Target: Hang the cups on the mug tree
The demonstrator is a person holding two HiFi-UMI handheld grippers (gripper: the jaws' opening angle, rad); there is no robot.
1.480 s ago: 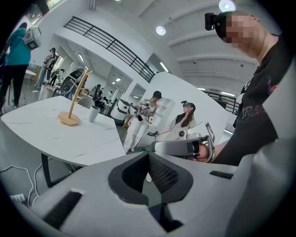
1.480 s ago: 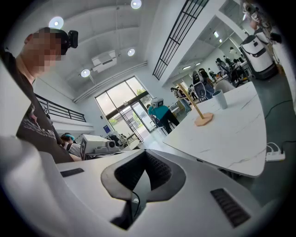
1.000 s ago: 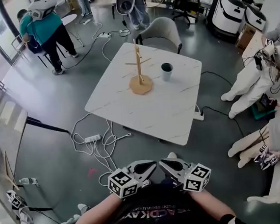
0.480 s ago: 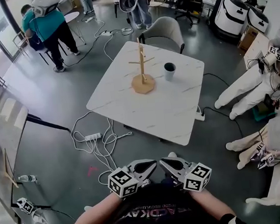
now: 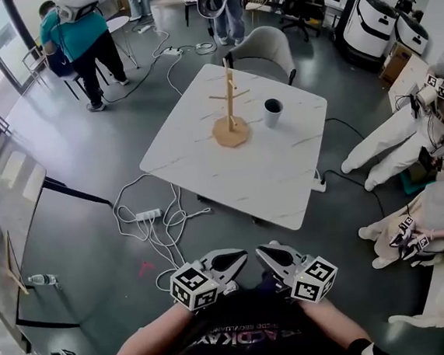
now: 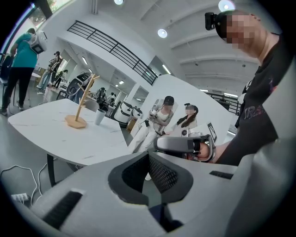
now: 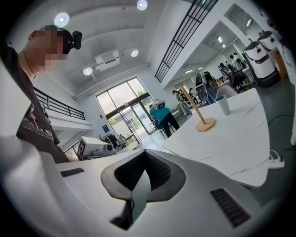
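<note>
One cup stands upright on the table, just right of the mug tree | left gripper, right gripper: jaws together, nothing held | cup far ahead, slightly right; right gripper seems nearer.
</note>
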